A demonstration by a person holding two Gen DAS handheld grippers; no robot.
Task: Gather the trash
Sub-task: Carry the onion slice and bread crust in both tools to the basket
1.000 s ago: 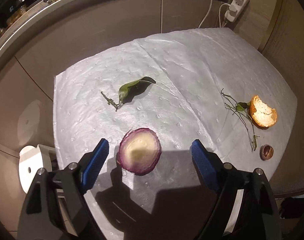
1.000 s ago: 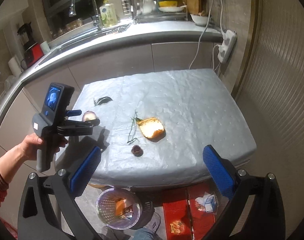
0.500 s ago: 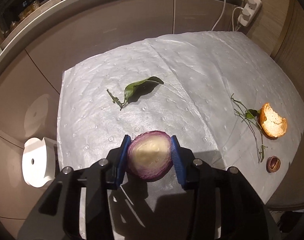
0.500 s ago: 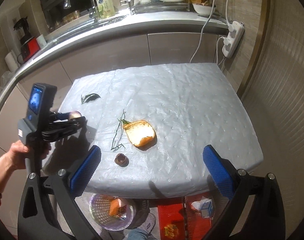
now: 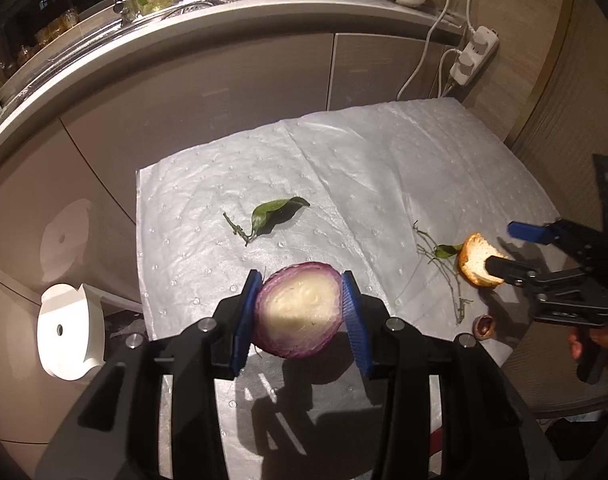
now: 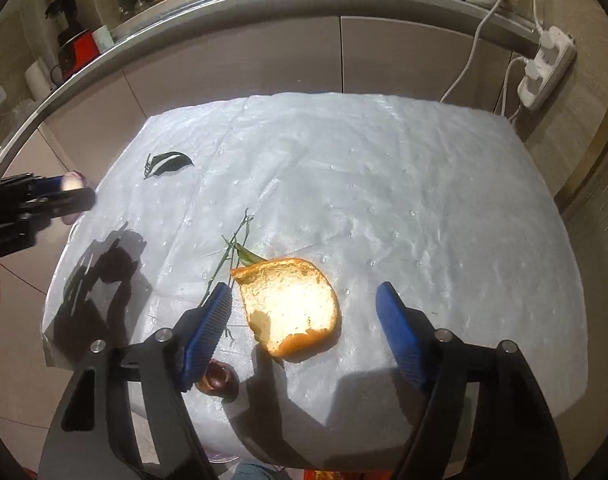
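A: Left gripper (image 5: pixel 302 312)?
B: Jaws pinching the purple-skinned onion half (image 5: pixel 298 316), lifted above the white padded table cover (image 5: pixel 383 168).
A: Right gripper (image 6: pixel 304 336)?
B: Jaws spread, straddling the orange peel piece (image 6: pixel 290 310) lying on the cover.

Both wrist views look down and forward over the table (image 5: pixel 383 168) toward the counter (image 6: pixel 264 8). The left stands close over its near-left corner, the right over its near edge. Both show the leaf (image 5: pixel 278 212) and peel (image 6: pixel 292 304).
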